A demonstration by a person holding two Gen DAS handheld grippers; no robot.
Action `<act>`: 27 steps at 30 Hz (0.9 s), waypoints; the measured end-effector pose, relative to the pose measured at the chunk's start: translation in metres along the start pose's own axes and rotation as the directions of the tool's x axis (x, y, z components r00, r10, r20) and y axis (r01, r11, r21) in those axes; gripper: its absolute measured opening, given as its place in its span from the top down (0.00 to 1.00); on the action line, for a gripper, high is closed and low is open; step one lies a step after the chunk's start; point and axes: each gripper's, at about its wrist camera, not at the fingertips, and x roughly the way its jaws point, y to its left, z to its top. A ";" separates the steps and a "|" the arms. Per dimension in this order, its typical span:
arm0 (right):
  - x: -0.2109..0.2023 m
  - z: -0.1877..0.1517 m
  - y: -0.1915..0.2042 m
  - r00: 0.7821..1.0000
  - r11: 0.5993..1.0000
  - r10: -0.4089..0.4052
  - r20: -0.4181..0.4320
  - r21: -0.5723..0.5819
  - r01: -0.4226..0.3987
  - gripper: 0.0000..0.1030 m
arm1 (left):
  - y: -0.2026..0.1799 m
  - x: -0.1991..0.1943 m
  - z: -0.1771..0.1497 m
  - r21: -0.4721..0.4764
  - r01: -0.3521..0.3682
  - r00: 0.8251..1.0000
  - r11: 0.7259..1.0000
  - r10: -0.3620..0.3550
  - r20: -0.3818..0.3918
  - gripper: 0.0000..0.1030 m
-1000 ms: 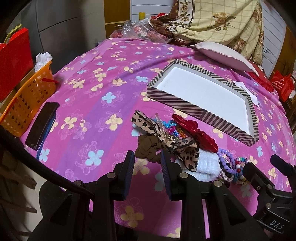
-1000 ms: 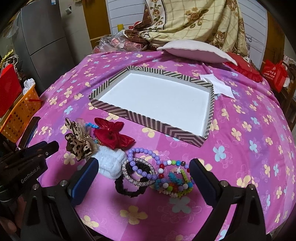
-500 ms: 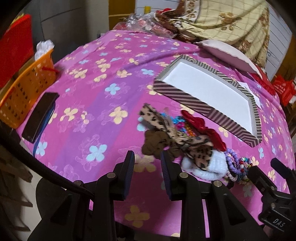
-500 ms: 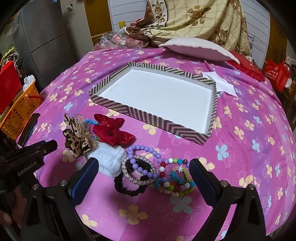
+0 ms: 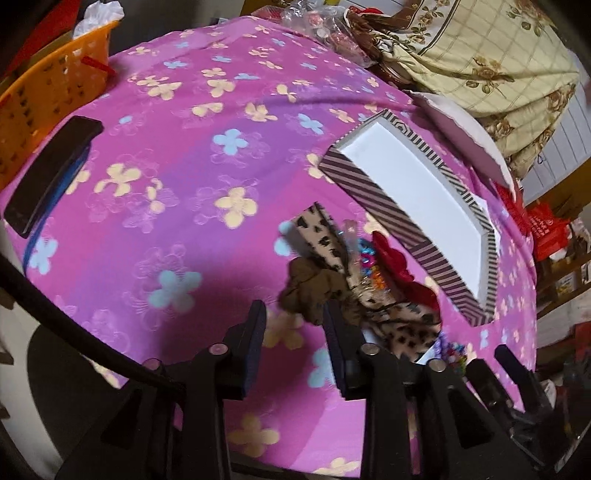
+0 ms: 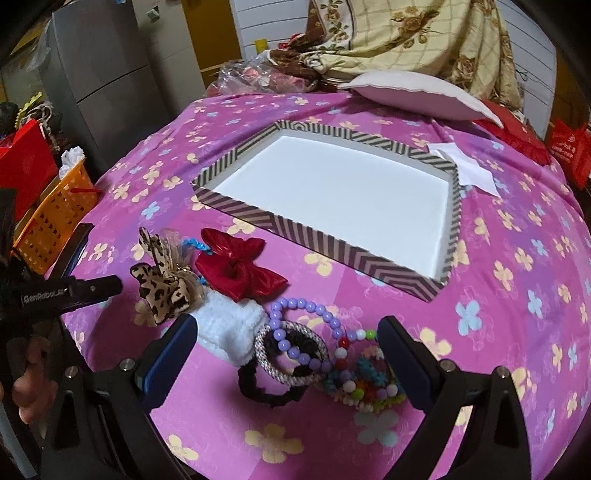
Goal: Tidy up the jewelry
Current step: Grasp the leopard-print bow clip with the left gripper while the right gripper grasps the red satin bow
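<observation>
A pile of hair accessories and bracelets lies on the pink flowered cloth: a leopard bow, a red bow, a white fluffy scrunchie, a purple bead bracelet, a black scrunchie and colourful bead bracelets. A striped tray with a white floor stands behind them, empty. My right gripper is open, its fingers either side of the bracelets. My left gripper is open with a narrow gap, just short of a brown scrunchie and the leopard bow.
An orange basket and a black flat case sit at the left edge. A white pillow, a folded blanket and a paper slip lie behind the tray. Red bags stand at right.
My left gripper has swung left and tilted, moving closer to the brown scrunchie. My right gripper has moved forward a little over the bracelets. Both stay open.
</observation>
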 end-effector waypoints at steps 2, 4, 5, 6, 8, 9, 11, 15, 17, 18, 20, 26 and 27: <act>0.002 0.004 0.001 1.000 1.000 0.006 0.007 -0.013 -0.006 0.03 | -0.005 0.004 0.003 -0.009 0.025 1.000 1.000 -0.025 -0.005 0.44; 0.004 0.009 0.001 1.000 1.000 0.007 0.011 -0.028 -0.006 0.06 | -0.009 0.008 0.005 -0.016 0.042 0.999 0.999 -0.042 -0.016 0.42; 0.007 0.012 0.002 1.000 0.999 0.011 0.007 -0.038 -0.010 0.09 | -0.013 0.012 0.007 -0.017 0.047 0.999 0.999 -0.048 -0.022 0.40; 0.010 0.015 0.003 1.000 0.999 0.019 0.000 -0.050 -0.019 0.12 | -0.015 0.015 0.008 -0.016 0.050 0.998 0.999 -0.050 -0.026 0.39; 0.017 0.021 0.005 0.999 0.997 0.039 -0.019 -0.070 -0.041 0.18 | -0.016 0.021 0.009 -0.018 0.045 0.998 0.999 -0.046 -0.033 0.38; 0.022 0.023 0.006 0.998 0.995 0.050 -0.033 -0.080 -0.052 0.20 | -0.017 0.025 0.010 -0.022 0.041 0.998 0.999 -0.042 -0.039 0.38; 0.032 0.028 0.010 0.996 0.992 0.072 -0.061 -0.098 -0.078 0.25 | -0.018 0.031 0.010 -0.019 0.025 0.999 1.000 -0.026 -0.046 0.38; 0.045 0.037 0.017 0.990 0.984 0.109 -0.085 -0.132 -0.120 0.25 | -0.020 0.040 0.009 0.006 -0.012 0.999 1.000 0.012 -0.042 0.37; 0.055 0.040 0.020 0.987 0.980 0.116 -0.109 -0.146 -0.131 0.26 | -0.021 0.043 0.009 0.022 -0.024 0.999 0.999 0.025 -0.036 0.37; 0.060 0.041 0.020 0.986 0.979 0.117 -0.122 -0.151 -0.135 0.26 | -0.022 0.043 0.009 0.029 -0.029 0.999 0.999 0.030 -0.032 0.37; 0.073 0.042 0.021 0.979 0.976 0.131 -0.155 -0.153 -0.155 0.31 | -0.023 0.044 0.008 0.045 -0.035 0.999 0.998 0.036 -0.020 0.37; 0.095 0.044 0.016 0.966 0.973 0.173 -0.194 -0.116 -0.198 0.52 | -0.023 0.046 0.008 0.078 -0.028 0.999 0.997 0.029 -0.015 0.41; 0.096 0.044 0.016 0.964 0.972 0.180 -0.194 -0.116 -0.205 0.54 | -0.023 0.046 0.009 0.085 -0.032 0.999 0.996 0.033 -0.012 0.46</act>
